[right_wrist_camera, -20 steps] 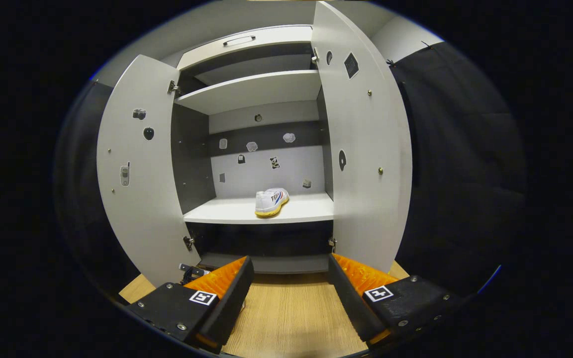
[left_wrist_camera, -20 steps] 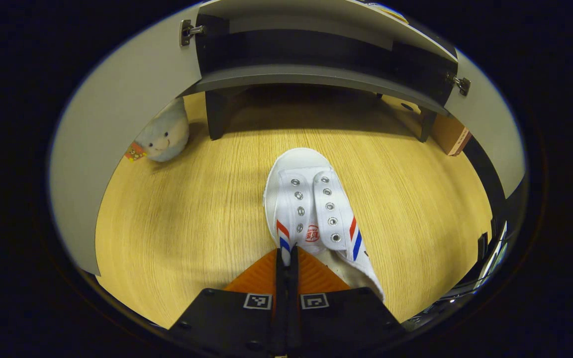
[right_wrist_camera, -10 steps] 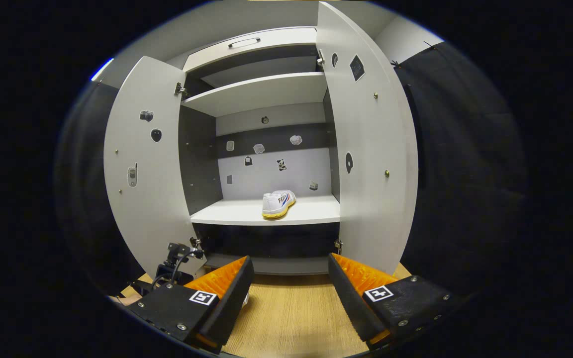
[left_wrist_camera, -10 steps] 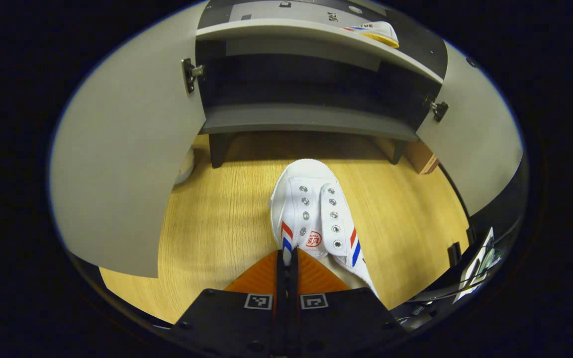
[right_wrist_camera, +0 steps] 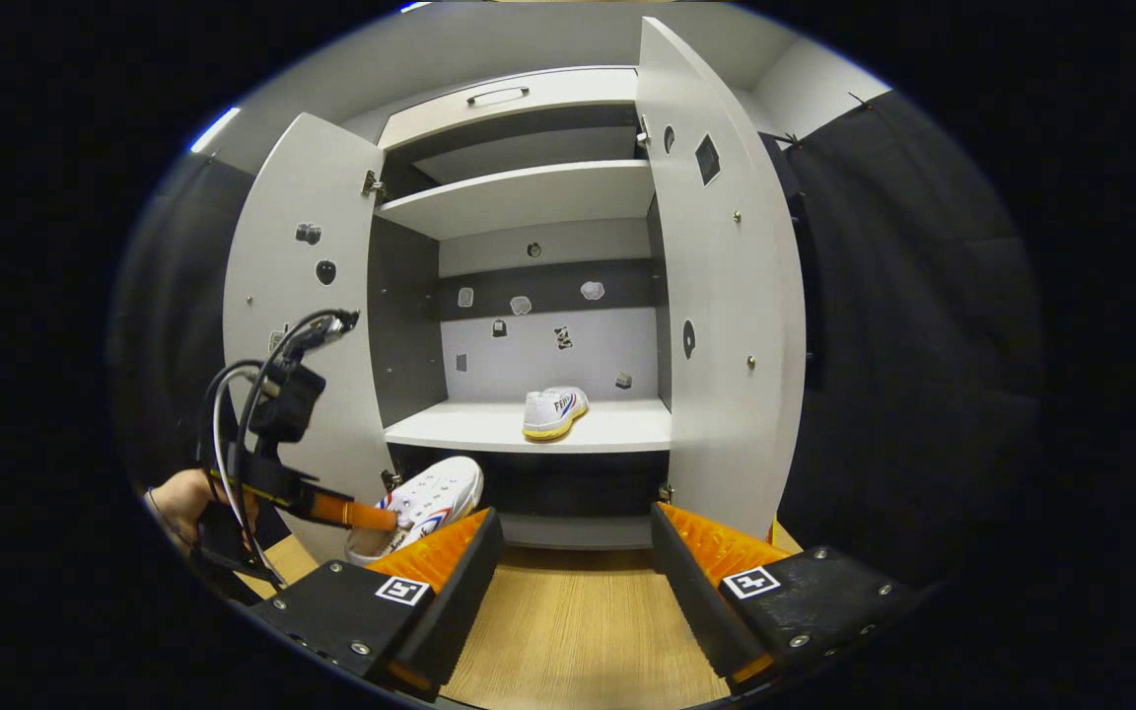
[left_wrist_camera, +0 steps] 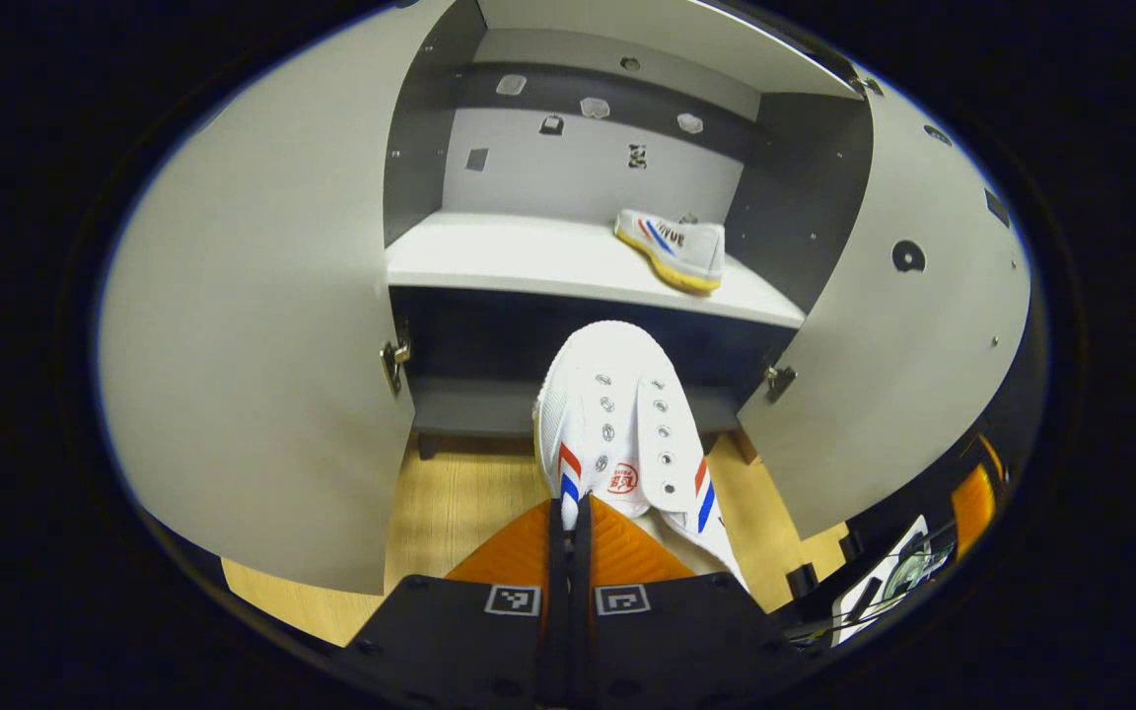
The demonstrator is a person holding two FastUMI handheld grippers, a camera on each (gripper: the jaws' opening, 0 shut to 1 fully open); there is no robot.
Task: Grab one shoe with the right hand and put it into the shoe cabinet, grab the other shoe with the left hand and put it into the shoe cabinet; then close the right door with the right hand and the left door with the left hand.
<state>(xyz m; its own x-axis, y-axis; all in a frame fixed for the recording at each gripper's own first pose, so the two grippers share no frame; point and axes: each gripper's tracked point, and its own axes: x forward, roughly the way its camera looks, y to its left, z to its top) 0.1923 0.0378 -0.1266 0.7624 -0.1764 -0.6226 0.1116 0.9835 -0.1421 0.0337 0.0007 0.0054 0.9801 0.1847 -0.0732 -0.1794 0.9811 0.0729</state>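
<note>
Two shoes matter at this moment, and the left gripper view shows both: the left gripper (left_wrist_camera: pixel 568 513) is closed on the side of the collar of a white canvas shoe (left_wrist_camera: pixel 622 434) with red and blue stripes, its fingers pinched nearly together on the thin fabric, so the toe points straight ahead and away from the tool, which suits sliding it in toe first. Ahead and above the toe lies the white shelf (left_wrist_camera: pixel 489 258) of the shoe cabinet (left_wrist_camera: pixel 430 148), with the first shoe (left_wrist_camera: pixel 672 248) already resting ahead and to the right on it, close to the dark side wall. That leaves bare shelf ahead and to the left, likely the easier landing spot. The shelf's front edge sits just past the toe, so the shoe probably has to rise a little to get over it. The left door (left_wrist_camera: pixel 252 345) and right door (left_wrist_camera: pixel 884 335) flank the tool on either side, swung open, leaving a corridor between them. In the right gripper view, the right gripper (right_wrist_camera: pixel 568 552) holds nothing, its fingers spread wide apart, waiting low over the wooden floor (right_wrist_camera: pixel 568 631) in front of the cabinet. Ahead and to its left the left gripper (right_wrist_camera: pixel 381 515), held by a hand (right_wrist_camera: pixel 178 498), carries the held shoe (right_wrist_camera: pixel 425 498) just below the shelf (right_wrist_camera: pixel 489 429), near the left door (right_wrist_camera: pixel 297 325). The placed shoe (right_wrist_camera: pixel 553 409) sits straight ahead on that shelf, and the right door (right_wrist_camera: pixel 726 296) stands open ahead on the right, its free edge within reach for closing.
</note>
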